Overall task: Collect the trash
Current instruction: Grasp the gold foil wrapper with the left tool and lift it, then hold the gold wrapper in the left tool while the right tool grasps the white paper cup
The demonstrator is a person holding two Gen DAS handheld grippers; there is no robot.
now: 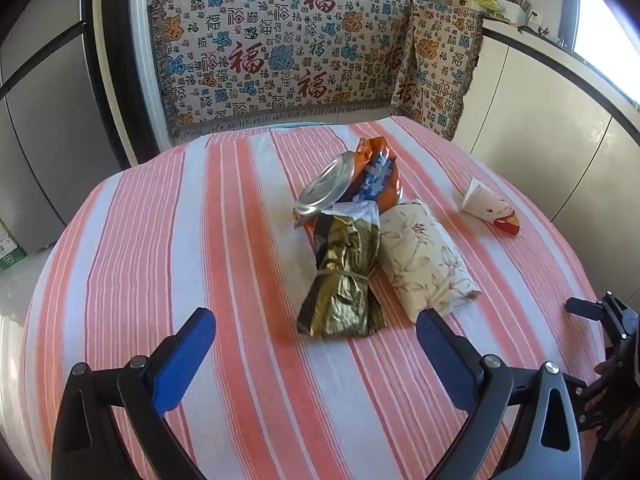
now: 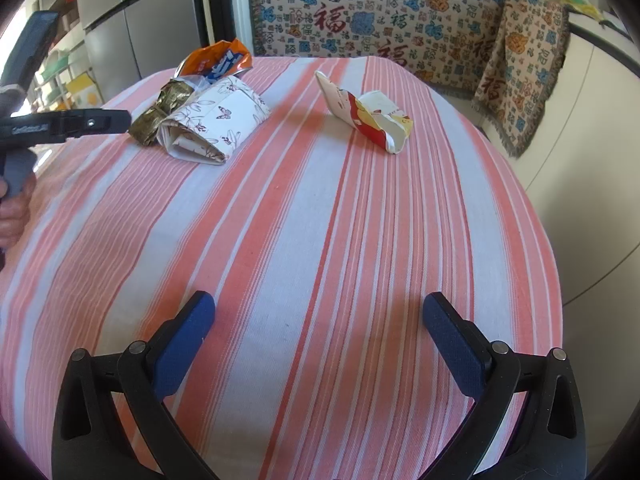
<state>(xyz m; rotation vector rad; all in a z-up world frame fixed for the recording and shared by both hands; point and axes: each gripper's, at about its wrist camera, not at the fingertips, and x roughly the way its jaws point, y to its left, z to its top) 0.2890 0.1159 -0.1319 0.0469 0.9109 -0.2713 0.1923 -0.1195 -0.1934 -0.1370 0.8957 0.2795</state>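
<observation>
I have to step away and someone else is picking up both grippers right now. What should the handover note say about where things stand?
Left gripper: open, empty, low over the striped tablecloth, aimed at the gold foil wrapper.
Right gripper: open, empty, aimed at the crushed paper cup, well short of it.
Trash: the gold wrapper, the orange snack bag with a round foil lid leaning on it, and the floral tissue pack sit clustered together mid-table; the cup lies alone to their right.
Done: nothing picked up.
Left: everything. No bin is in view.
</observation>
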